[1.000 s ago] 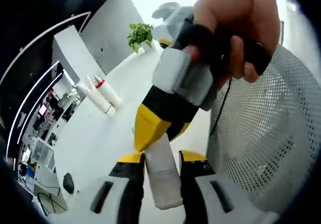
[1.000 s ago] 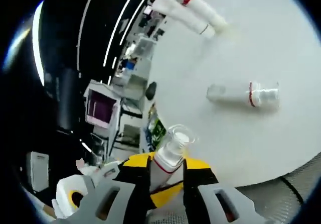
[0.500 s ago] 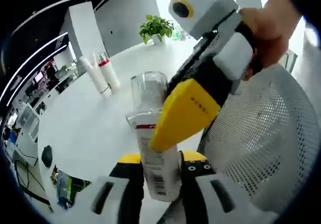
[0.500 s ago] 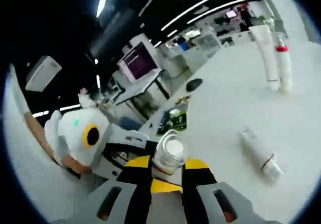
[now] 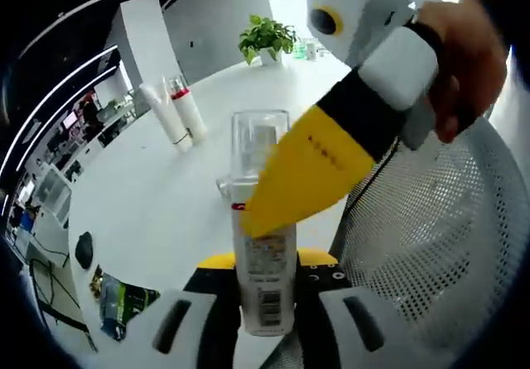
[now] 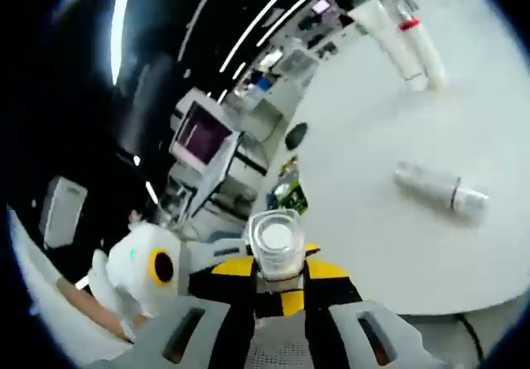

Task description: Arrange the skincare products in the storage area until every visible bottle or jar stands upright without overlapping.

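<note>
A white bottle with a clear cap (image 5: 263,220) rises straight up between the jaws of my left gripper (image 5: 265,263), which is shut on its lower body. My right gripper (image 5: 277,194), held by a hand, comes in from the upper right and its yellow jaws close around the bottle's neck. In the right gripper view the same bottle's cap (image 6: 276,238) faces the camera between the jaws of my right gripper (image 6: 278,268). A second white bottle (image 6: 439,189) lies on its side on the round white table (image 6: 381,121). Two white tubes (image 5: 175,114) (image 6: 404,36) stand together farther off.
A white mesh chair (image 5: 422,245) sits close on the right, by the table edge. A potted plant (image 5: 269,36) stands at the table's far side, and a dark mouse (image 5: 83,250) lies near its left rim. Desks with a monitor (image 6: 203,133) lie beyond the table.
Both hands have turned with the bottle held between them, so it now stands upright in the left gripper view. The lying bottle and the tubes have stayed in place on the table.
</note>
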Demonstrator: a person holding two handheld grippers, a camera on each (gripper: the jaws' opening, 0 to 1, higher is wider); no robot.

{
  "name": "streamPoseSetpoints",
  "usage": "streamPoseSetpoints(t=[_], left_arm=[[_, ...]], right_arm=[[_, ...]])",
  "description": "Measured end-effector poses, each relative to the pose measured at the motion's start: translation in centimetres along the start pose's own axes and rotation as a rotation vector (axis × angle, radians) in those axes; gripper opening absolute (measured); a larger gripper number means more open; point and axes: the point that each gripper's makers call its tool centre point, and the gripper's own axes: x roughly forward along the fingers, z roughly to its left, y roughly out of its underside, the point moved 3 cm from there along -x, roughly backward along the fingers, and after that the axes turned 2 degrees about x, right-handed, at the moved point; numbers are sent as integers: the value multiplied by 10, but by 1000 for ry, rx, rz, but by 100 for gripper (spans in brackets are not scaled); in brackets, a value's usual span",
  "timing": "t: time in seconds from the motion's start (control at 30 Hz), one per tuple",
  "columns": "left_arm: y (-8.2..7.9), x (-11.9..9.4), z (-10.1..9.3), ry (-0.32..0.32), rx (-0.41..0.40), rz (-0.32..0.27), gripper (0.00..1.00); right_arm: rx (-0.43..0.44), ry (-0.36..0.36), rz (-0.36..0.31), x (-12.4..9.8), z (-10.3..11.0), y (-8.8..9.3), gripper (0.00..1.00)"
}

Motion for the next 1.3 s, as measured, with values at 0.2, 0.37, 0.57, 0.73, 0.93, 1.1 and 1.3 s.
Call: streamPoseSetpoints(t=[0.2, 0.37, 0.57, 0.73, 0.93, 1.1, 1.3], left_arm=[[-1, 0, 1, -38, 111, 24, 19], [-8, -3, 3, -51, 69, -27, 19], [-11, -1, -5, 13, 43, -68, 22], [-12, -1, -17, 102, -10, -79, 24], [-14, -2, -20, 125, -3, -93, 22], [-11, -1, -21, 144, -47, -72, 21], [1, 1, -13, 115, -139, -8, 21]], right_arm=[[134, 108, -47, 6, -9, -4, 25], [-95, 70, -15, 4, 0, -9, 22], [-396, -28, 97, -4, 4, -9, 21], [-747, -136, 255, -14, 15, 1, 20], [-961, -248, 391, -22, 13, 4, 20], [-910, -247, 375, -19, 10, 3, 21], [-456, -122, 214, -7, 2, 2, 23]])
